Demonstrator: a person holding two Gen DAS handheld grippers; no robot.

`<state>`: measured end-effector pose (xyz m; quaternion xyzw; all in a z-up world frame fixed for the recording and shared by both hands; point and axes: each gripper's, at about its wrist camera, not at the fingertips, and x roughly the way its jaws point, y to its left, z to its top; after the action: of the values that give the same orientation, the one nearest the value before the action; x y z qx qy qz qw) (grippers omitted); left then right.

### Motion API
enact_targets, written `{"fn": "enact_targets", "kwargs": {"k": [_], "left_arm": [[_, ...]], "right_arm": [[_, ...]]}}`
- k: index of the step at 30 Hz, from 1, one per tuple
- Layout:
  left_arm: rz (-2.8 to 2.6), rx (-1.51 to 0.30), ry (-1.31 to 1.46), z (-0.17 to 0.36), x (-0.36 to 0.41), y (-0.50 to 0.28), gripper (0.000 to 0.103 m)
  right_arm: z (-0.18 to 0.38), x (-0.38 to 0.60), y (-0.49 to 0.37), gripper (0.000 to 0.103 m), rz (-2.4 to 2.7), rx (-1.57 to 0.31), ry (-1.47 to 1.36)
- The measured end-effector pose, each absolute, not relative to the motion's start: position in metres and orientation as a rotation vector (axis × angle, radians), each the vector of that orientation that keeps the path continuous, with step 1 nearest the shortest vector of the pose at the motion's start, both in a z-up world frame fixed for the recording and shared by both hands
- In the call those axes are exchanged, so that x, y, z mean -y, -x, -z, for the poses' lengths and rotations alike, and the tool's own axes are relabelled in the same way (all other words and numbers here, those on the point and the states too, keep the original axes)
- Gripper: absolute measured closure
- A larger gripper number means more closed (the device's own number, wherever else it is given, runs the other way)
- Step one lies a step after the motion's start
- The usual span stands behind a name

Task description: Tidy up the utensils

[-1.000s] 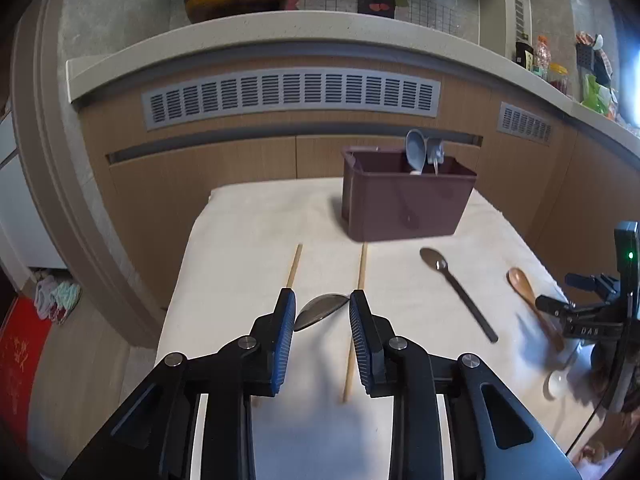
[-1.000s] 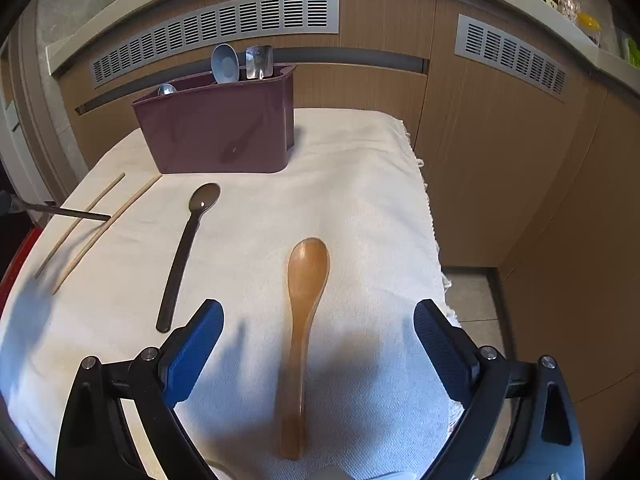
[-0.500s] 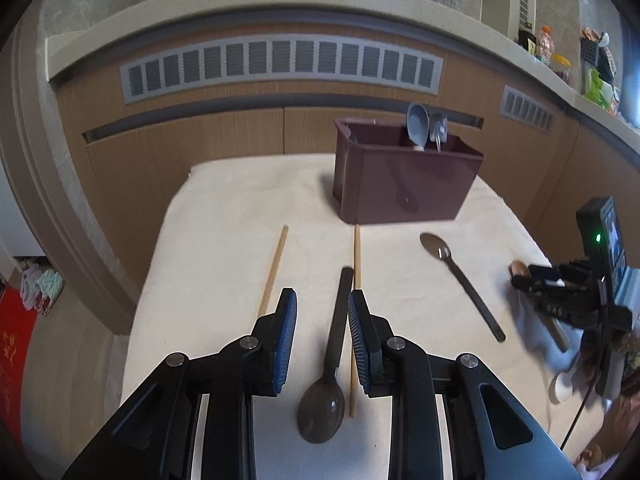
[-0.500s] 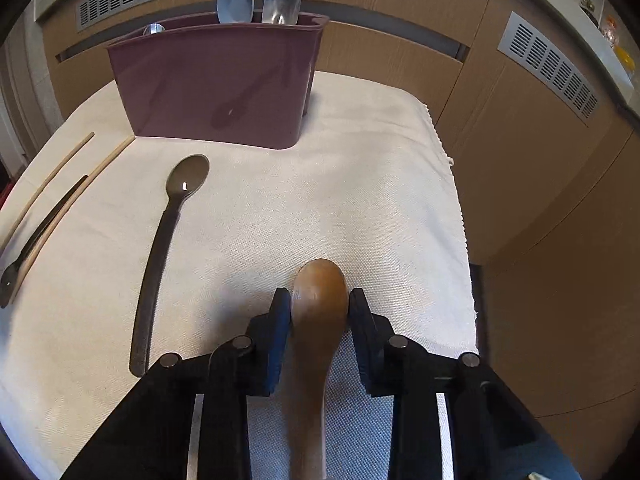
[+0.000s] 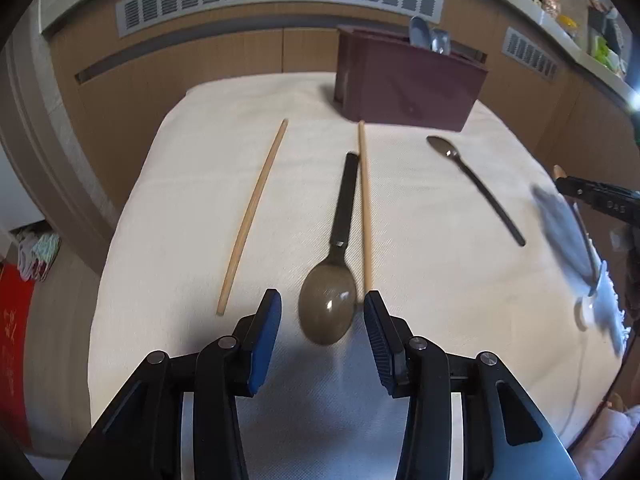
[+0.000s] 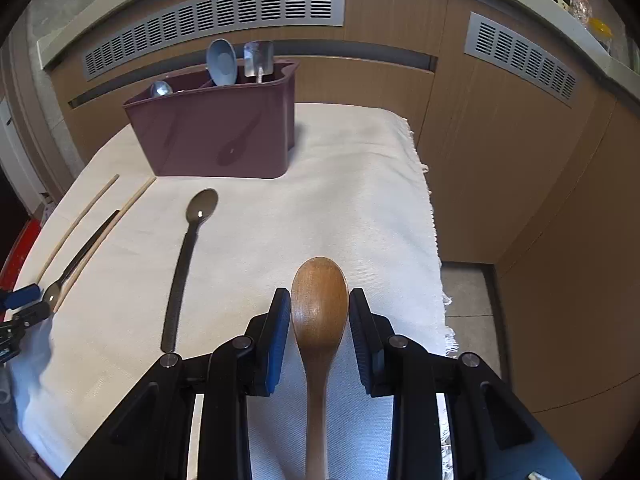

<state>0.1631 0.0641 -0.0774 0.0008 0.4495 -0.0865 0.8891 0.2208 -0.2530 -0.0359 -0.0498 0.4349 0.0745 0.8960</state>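
Observation:
A dark maroon utensil holder (image 5: 408,84) (image 6: 216,136) stands at the back of the white cloth with spoons (image 6: 221,62) in it. My left gripper (image 5: 320,316) is open over the bowl of a black-handled metal spoon (image 5: 334,276), which lies on the cloth. Two wooden chopsticks (image 5: 256,208) (image 5: 365,204) lie on either side of that spoon. My right gripper (image 6: 319,312) is shut on a brown wooden spoon (image 6: 319,312) and holds it above the cloth. A long dark spoon (image 5: 476,184) (image 6: 188,256) lies in the middle.
The white cloth (image 6: 340,200) covers a small table against wooden cabinets with vent grilles (image 6: 216,24). A white ceramic spoon (image 5: 586,312) lies at the right edge in the left wrist view. The cloth's fringed right edge (image 6: 434,240) drops to the floor.
My left gripper let go of the black-handled spoon, which now lies on the cloth, and opened. My right gripper closed on the wooden spoon and lifted it.

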Motion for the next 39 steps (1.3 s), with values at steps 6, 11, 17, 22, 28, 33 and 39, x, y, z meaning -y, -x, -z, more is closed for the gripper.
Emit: {"fn": "enact_targets", "kwargs": {"k": [6, 11, 17, 22, 28, 33, 39], "left_arm": [[0.159, -0.911, -0.065, 0.082, -0.051, -0.172, 0.059], [0.159, -0.887, -0.025, 0.074, -0.052, -0.179, 0.069], [0.156, -0.717, -0.028, 0.021, -0.053, -0.168, 0.069], [0.160, -0.610, -0.051, -0.013, -0.048, -0.184, 0.070], [0.165, -0.588, 0.006, -0.022, -0.051, -0.225, 0.072], [0.167, -0.585, 0.053, -0.027, -0.050, -0.242, 0.078], [0.188, -0.594, 0.051, -0.027, -0.039, -0.242, 0.090]], "right_arm": [[0.038, 0.248, -0.218, 0.075, -0.166, -0.911, 0.102], [0.029, 0.250, -0.213, 0.075, -0.168, -0.891, 0.103], [0.006, 0.246, -0.200, 0.075, -0.181, -0.821, 0.108], [-0.004, 0.242, -0.197, 0.075, -0.193, -0.791, 0.113], [-0.005, 0.242, -0.201, 0.075, -0.186, -0.787, 0.114], [-0.011, 0.241, -0.206, 0.075, -0.196, -0.763, 0.096], [-0.017, 0.234, -0.209, 0.075, -0.217, -0.740, 0.084]]}}
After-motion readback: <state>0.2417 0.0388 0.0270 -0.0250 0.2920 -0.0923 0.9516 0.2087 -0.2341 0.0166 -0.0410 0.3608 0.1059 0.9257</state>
